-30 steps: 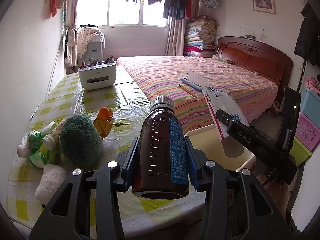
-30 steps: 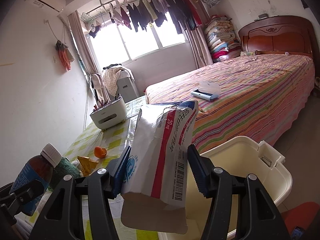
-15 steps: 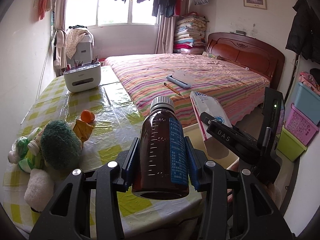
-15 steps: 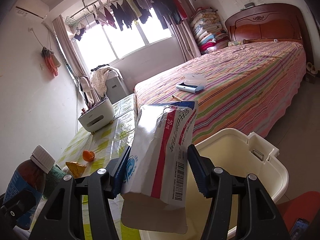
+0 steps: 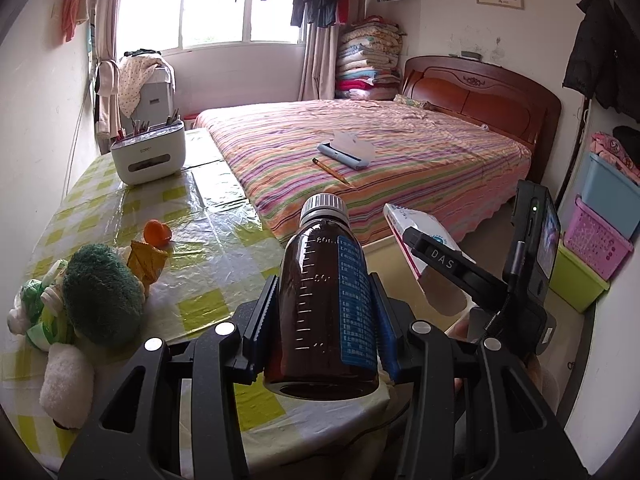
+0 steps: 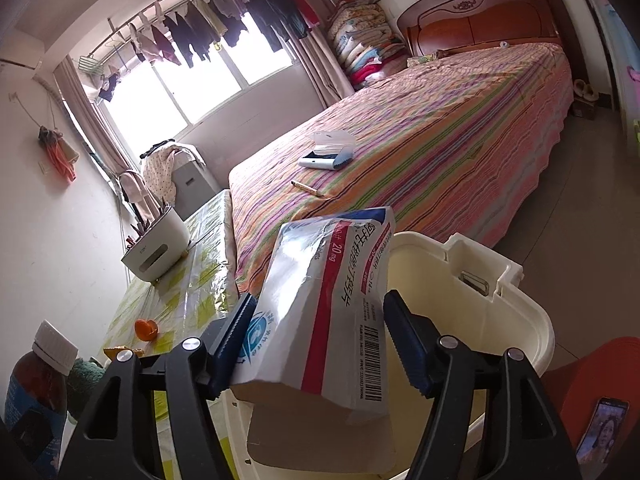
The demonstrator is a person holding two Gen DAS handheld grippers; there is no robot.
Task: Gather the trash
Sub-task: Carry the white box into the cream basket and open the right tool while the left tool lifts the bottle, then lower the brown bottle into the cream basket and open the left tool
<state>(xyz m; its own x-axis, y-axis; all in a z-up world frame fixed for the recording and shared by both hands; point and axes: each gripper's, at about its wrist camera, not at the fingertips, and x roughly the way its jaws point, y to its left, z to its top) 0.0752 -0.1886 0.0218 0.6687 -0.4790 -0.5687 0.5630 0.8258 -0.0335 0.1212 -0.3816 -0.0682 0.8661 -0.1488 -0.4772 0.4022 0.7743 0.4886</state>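
Two items in hand: a brown medicine bottle (image 5: 326, 308) and a medicine box (image 6: 320, 312), neither yet in the bin (image 6: 516, 320).
Left claw (image 5: 325, 316): clamped on the bottle's sides; the bottle stands upright between the pads, white cap up, over the near edge of the bench (image 5: 216, 224).
Right claw (image 6: 320, 344): jaws are opening; the box sits tilted between them, leaning on the left pad, with a clear gap at the right pad.
Box position: directly above the cream bin, its open flap hanging down toward the inside.
Progress: early to middle, by my reading. What shows of the bin's inside looks bare, so no trash appears collected yet.
Next to land: the box is likely to drop into the bin first; the bottle would follow.
Left on the bench: a yellow wrapper (image 5: 146, 260) and an orange scrap (image 5: 157, 233) near a green plush toy (image 5: 102, 296), probably trash to pick up.
On the bed (image 5: 400, 152): a pencil (image 5: 330, 170) and a pale blue case (image 5: 342, 155); whether these count as trash I cannot tell.
Change from the earlier frame: a second ago the right claw pinched the box on both sides; now the right pad has parted from it, and the view has rolled and sits lower over the bin.
Left side change: grip unchanged; bottle carried slightly toward the bin.
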